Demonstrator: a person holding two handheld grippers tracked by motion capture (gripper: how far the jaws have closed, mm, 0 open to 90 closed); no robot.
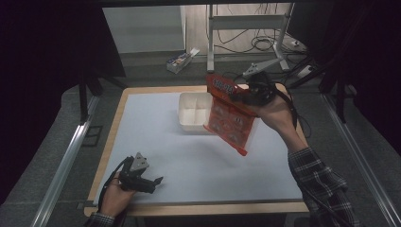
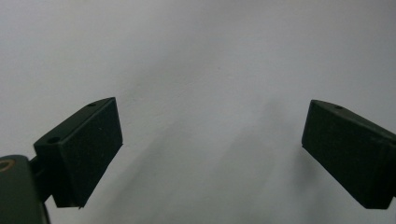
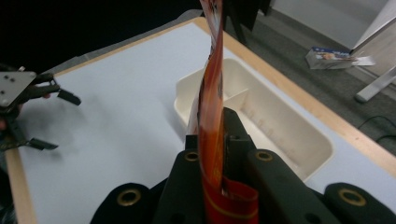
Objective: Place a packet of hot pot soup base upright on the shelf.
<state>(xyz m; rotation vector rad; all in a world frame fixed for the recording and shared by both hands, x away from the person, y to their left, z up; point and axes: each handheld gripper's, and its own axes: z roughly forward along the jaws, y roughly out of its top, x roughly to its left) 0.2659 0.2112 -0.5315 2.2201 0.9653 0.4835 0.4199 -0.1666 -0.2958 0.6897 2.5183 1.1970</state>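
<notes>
High view: right gripper [image 1: 239,94] clamped on an orange snack packet [image 1: 230,120], held in the air just beside and partly over the white divided tray [image 1: 189,116]. Left gripper [image 1: 158,181] idle on the white table [image 1: 198,165], jaws wide apart, nothing between. Carrying step, apparently; next likely needs lowering the packet into a compartment, then releasing.

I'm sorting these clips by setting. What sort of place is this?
Probably a lab or workshop set up for recording, not a home. A wood-edged table with a white top stands between metal rails, loose cables lie on the grey floor by a desk's metal legs, and dark curtains surround it.
</notes>
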